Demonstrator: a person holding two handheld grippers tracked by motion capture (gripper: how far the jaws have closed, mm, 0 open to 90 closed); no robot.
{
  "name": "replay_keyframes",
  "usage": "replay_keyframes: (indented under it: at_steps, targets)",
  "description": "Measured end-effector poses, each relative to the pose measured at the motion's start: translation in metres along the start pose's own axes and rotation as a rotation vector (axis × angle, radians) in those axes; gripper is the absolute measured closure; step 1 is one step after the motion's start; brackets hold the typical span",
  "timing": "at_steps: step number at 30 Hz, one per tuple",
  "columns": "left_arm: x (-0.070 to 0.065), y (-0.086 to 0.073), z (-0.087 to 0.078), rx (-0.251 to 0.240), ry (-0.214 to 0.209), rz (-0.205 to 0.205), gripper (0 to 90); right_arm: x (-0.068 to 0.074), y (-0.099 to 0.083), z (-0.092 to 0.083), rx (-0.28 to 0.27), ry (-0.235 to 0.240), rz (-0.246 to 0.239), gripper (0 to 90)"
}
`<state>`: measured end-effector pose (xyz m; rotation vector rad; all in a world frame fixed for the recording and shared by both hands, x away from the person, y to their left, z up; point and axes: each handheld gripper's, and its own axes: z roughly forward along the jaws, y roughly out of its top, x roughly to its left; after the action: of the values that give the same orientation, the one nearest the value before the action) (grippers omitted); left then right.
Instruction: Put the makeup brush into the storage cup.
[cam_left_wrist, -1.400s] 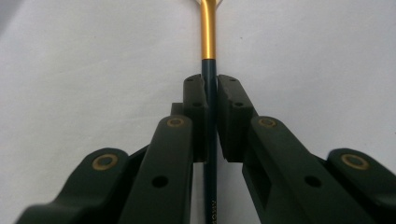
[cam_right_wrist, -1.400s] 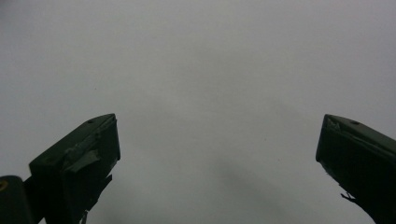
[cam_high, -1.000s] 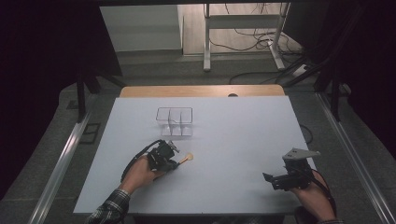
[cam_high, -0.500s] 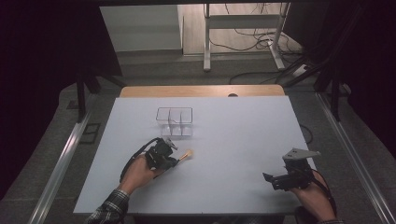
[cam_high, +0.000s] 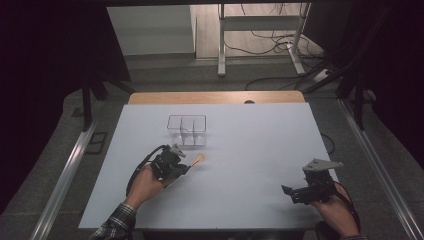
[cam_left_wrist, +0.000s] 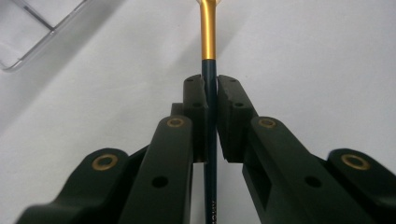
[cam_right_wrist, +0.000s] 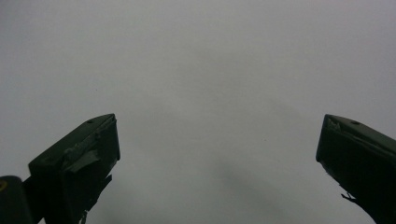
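A thin brush with a dark handle and a gold ferrule runs between the jaws of my left gripper, which is shut on the handle. In the high view the left gripper sits left of the table's centre, and the brush's pale orange tip points up and right toward a clear box with compartments. The box's corner shows at the top left of the left gripper view. My right gripper rests near the front right of the table, and in its own view it stands open with nothing between the jaws.
The white table top has a wooden strip along its far edge. Metal rails run along both sides. Beyond the table are desk legs and cables on the floor.
My left gripper has edged the brush slightly toward the clear box. The right gripper has stayed put.
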<state>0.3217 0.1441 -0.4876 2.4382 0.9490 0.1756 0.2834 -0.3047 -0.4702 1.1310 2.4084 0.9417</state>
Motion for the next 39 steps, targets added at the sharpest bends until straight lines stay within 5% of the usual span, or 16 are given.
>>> replay_keyframes:
  at_steps: [39]
  targets:
    - [0.013, -0.004, -0.036, -0.277, 0.052, -0.098, 83.0, 0.0, 0.0, 0.0, -0.001, 0.003, 0.002, 0.0]
